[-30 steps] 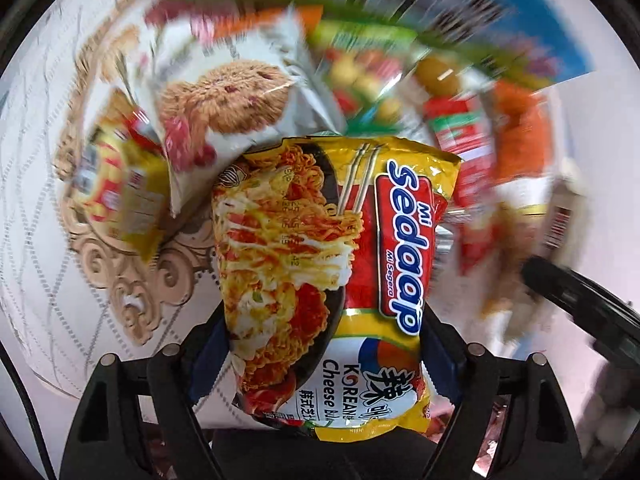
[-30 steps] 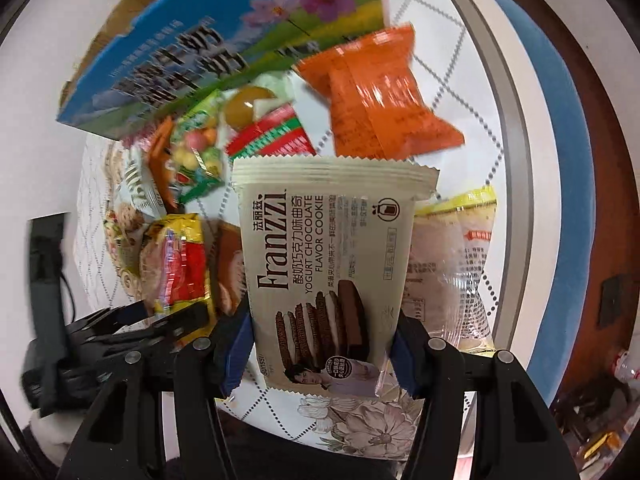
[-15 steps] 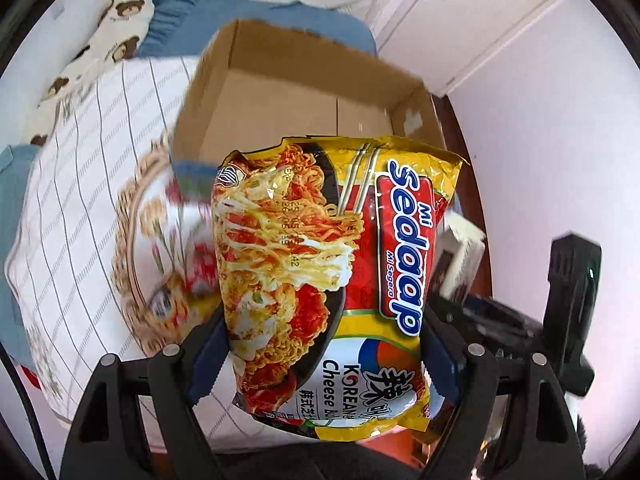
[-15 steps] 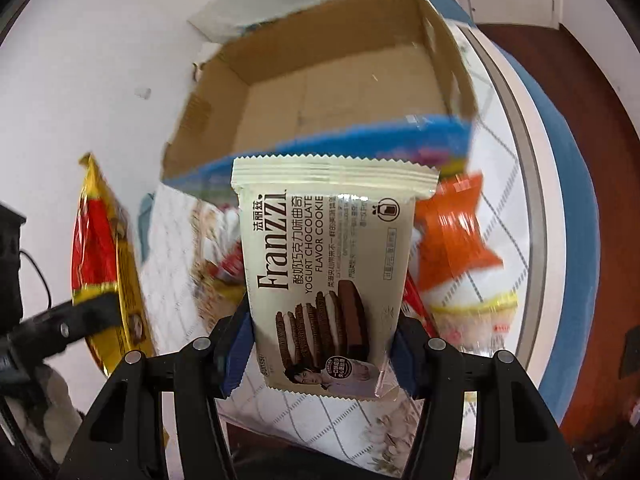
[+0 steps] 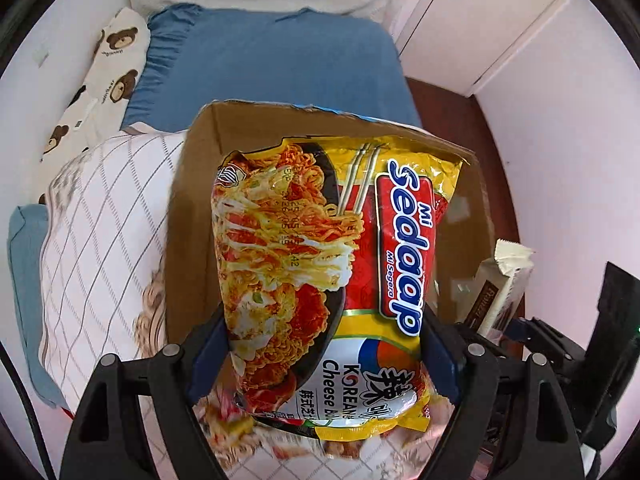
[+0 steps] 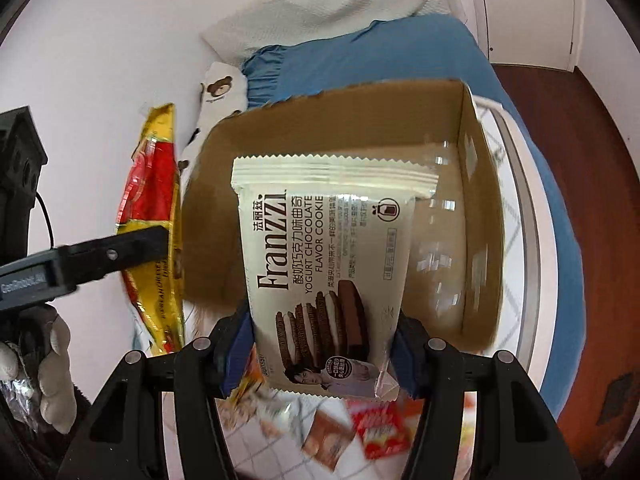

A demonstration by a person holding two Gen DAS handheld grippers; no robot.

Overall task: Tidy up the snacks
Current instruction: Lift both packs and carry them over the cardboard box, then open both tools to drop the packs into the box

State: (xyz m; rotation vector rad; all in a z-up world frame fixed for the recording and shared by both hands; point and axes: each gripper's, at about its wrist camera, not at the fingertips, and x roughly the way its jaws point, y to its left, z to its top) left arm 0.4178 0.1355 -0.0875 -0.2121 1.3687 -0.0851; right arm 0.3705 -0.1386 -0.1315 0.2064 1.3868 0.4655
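Our left gripper (image 5: 324,360) has its jaws clamped on the lower part of the Mi Sedaap noodle packet (image 5: 336,272), and our right gripper (image 6: 324,356) grips the Franzzi yogurt chocolate cookie pack (image 6: 328,280) the same way, near its bottom edge. Both packets stand up from the jaws and hang over the open cardboard box (image 6: 480,208), which looks empty as far as we can see.

We think the main risk is a collision: the two grippers are close side by side above one opening, so one packet may hit the other or catch on the box wall and fall outside onto the checked tablecloth (image 5: 104,248). The grip is also low on soft bags, so a packet may bend or slip.

Both hands point steeply downward, with the left one just beside the right.
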